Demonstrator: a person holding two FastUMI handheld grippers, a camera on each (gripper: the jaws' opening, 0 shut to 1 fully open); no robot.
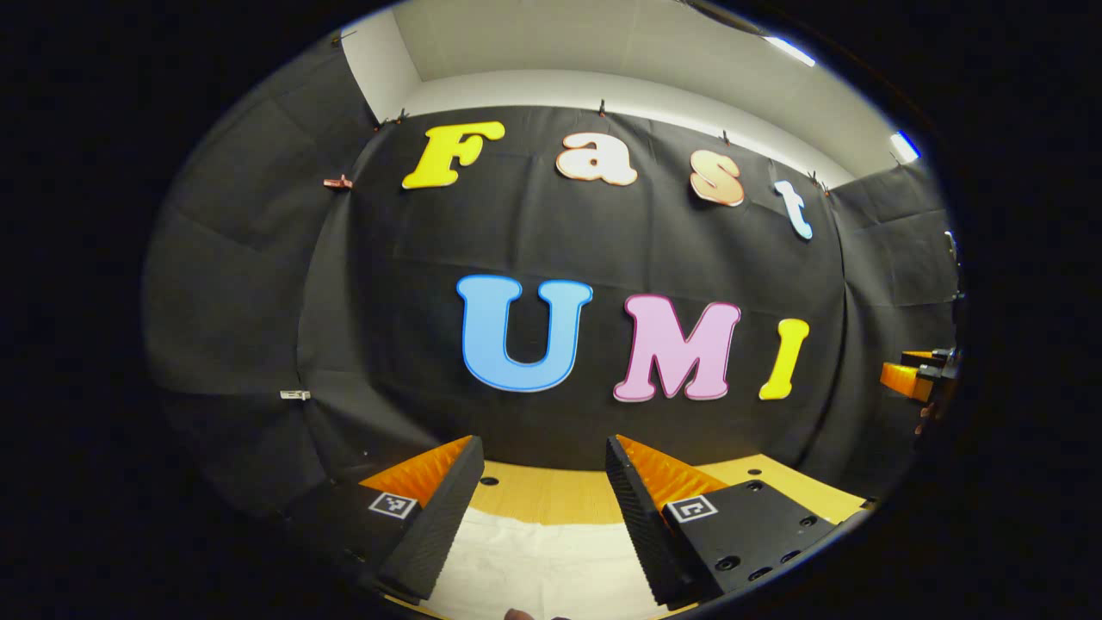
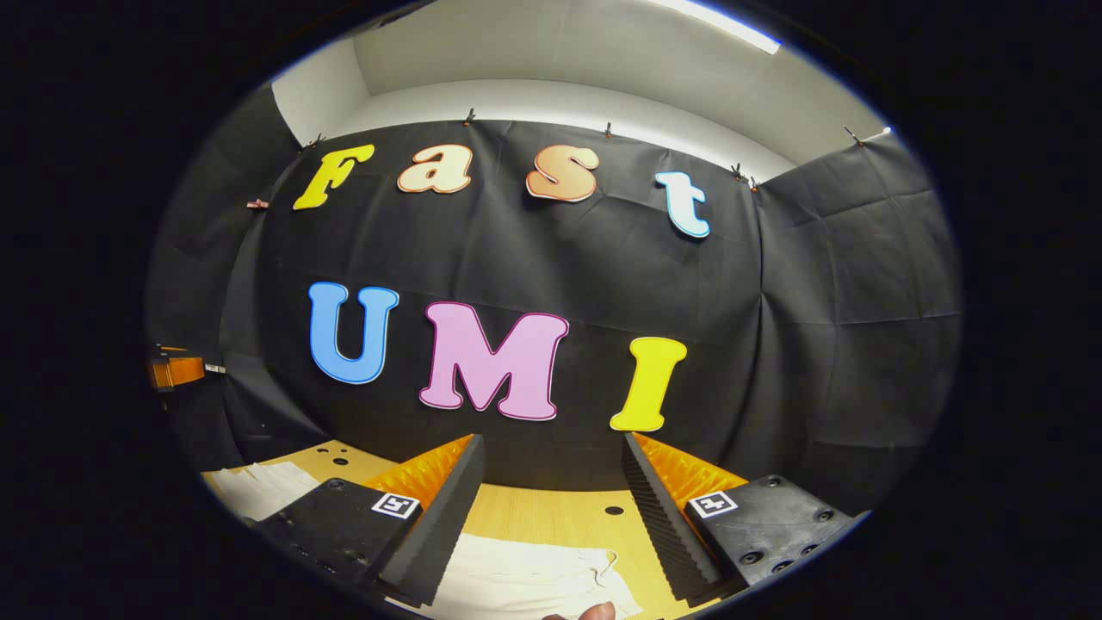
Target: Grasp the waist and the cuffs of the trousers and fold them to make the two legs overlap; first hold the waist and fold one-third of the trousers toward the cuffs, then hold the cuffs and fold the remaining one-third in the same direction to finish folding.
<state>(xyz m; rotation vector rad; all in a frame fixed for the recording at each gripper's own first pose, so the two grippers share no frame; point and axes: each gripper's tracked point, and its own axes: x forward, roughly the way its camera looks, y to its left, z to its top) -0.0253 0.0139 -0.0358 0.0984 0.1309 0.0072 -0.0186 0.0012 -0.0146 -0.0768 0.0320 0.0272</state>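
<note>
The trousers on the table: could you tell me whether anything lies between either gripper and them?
Nothing visible does. The white trousers lie on the wooden table, showing between the spread fingers of the left gripper and of the right gripper.

Both views look level from low over the light wooden table (image 1: pixel 551 495), sharing the black cloth wall (image 2: pixel 775 344) ahead.
</note>
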